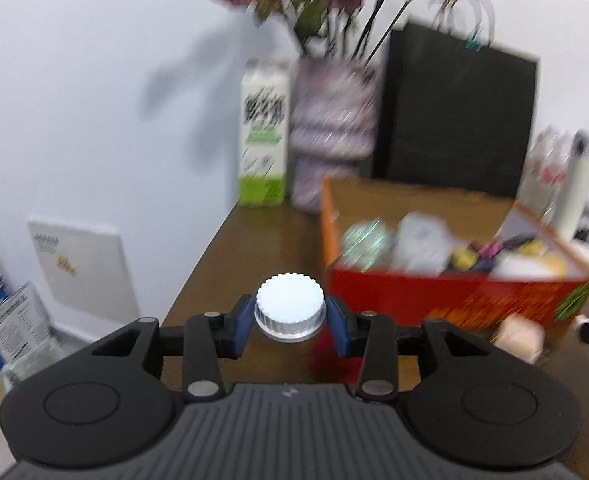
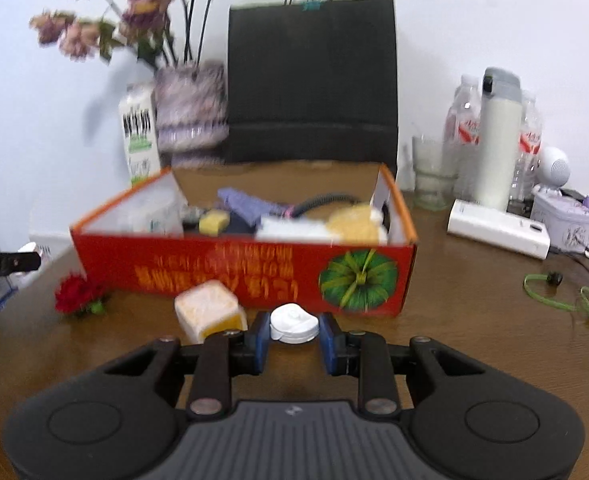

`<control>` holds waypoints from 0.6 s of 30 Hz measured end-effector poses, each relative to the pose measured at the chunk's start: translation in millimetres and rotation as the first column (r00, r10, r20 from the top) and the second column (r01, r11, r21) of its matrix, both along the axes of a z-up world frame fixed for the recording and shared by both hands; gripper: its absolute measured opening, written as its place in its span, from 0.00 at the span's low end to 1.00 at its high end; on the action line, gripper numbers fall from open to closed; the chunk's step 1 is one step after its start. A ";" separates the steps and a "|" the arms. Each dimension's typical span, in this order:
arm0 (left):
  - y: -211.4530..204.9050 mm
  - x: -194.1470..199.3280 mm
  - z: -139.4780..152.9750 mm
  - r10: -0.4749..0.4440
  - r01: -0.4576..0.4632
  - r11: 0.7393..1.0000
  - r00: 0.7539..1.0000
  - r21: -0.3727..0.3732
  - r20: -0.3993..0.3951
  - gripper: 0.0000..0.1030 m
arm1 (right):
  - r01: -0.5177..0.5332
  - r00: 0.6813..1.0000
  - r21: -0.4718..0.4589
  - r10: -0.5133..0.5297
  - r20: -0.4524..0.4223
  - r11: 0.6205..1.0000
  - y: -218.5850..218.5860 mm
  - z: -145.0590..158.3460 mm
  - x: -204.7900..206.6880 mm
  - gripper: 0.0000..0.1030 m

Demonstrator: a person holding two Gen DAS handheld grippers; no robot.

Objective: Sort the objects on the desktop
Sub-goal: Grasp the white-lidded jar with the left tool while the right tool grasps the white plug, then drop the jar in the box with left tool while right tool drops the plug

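My left gripper [image 1: 289, 320] is shut on a white ridged jar lid [image 1: 289, 307], held above the brown table left of the red cardboard box [image 1: 454, 296]. My right gripper [image 2: 294, 338] is shut on a small white round container [image 2: 294, 323], low over the table in front of the same red box [image 2: 254, 268]. The box holds several mixed items. A pale yellow cube [image 2: 210, 312] lies just left of the right gripper and also shows in the left wrist view [image 1: 520, 336]. A red flower [image 2: 76, 294] lies at the box's front left corner.
Behind the box stand a black paper bag [image 2: 312, 80], a vase of dried flowers [image 2: 192, 108] and a green-white carton [image 1: 263, 136]. At the right are a glass [image 2: 432, 176], a white flask [image 2: 498, 140], bottles, a white power bank [image 2: 498, 228] and green earphones [image 2: 558, 296]. The table's left edge [image 1: 198, 264] drops to the floor.
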State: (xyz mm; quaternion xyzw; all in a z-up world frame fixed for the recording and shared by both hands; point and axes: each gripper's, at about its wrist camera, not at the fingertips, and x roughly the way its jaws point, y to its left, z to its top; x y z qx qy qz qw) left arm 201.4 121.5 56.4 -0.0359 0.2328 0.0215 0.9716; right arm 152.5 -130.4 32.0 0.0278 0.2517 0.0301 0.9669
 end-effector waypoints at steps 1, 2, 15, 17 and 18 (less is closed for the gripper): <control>-5.1 -0.9 7.3 -0.012 0.012 1.000 1.000 -0.014 0.022 0.39 | -0.006 1.000 -0.002 0.006 0.017 1.000 0.9 3.8 0.8 0.25; -9.9 -0.4 12.7 -0.024 0.025 0.999 0.999 -0.029 0.037 0.39 | -0.012 0.999 -0.005 0.013 0.032 1.000 2.4 7.8 3.2 0.25; -51.0 81.5 18.7 -0.013 0.019 0.995 0.998 -0.102 0.061 0.39 | -0.053 0.995 0.032 0.050 0.091 0.998 12.1 23.1 77.7 0.24; -49.5 94.5 12.9 -0.008 0.011 0.996 0.999 -0.083 0.043 0.39 | -0.060 0.994 0.023 0.058 0.088 0.998 14.1 20.8 91.2 0.25; -48.9 102.9 9.3 0.000 0.002 0.998 1.000 -0.070 0.030 0.39 | -0.064 0.995 0.016 0.063 0.084 0.998 15.1 19.3 97.3 0.24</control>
